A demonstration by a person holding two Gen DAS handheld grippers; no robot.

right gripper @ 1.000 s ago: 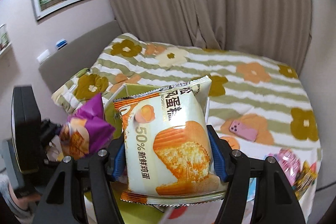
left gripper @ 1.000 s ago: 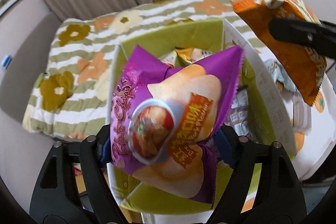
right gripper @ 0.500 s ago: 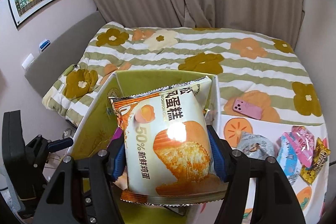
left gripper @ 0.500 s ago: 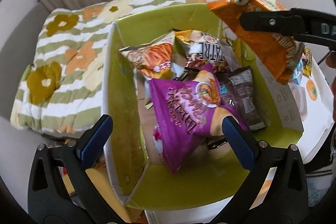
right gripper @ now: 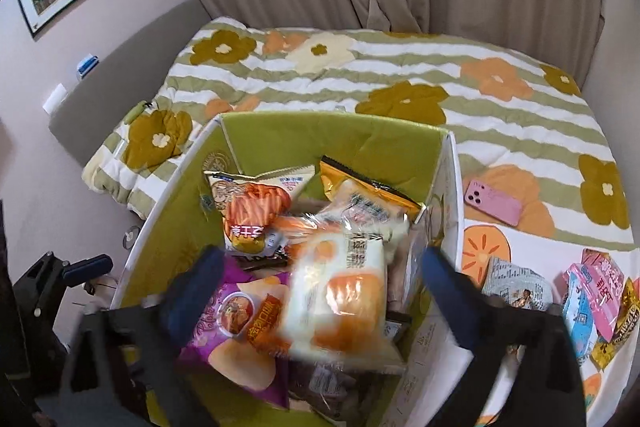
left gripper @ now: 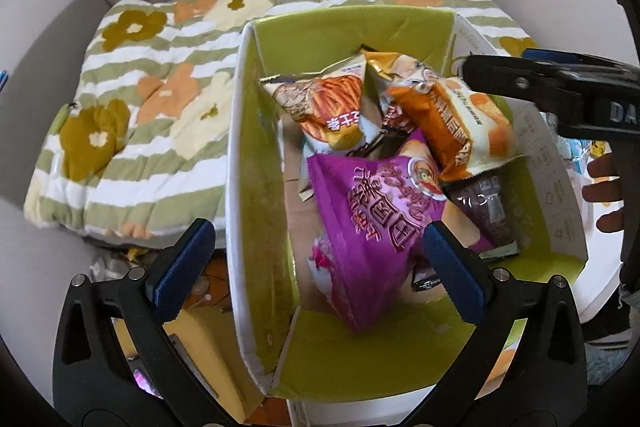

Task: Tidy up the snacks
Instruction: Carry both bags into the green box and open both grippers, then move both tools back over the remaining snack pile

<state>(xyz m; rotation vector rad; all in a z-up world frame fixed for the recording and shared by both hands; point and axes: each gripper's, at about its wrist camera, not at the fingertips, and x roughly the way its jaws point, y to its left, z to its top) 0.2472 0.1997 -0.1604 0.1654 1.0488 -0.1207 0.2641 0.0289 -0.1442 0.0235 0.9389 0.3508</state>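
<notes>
We see both grippers, left (left gripper: 316,263) and right (right gripper: 320,283), spread wide above the box (left gripper: 256,187); the cake packet (right gripper: 340,291) blurs inside it.

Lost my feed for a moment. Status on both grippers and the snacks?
Left gripper open, empty. Right gripper open, egg cake packet dropping into green box. Purple chip bag inside. Nothing blocking.

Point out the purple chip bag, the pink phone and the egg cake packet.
purple chip bag (left gripper: 372,223): left wrist view, bag's middle.
pink phone (right gripper: 493,207): right wrist view, phone's back.
egg cake packet (right gripper: 340,291): right wrist view, blurred front.
</notes>
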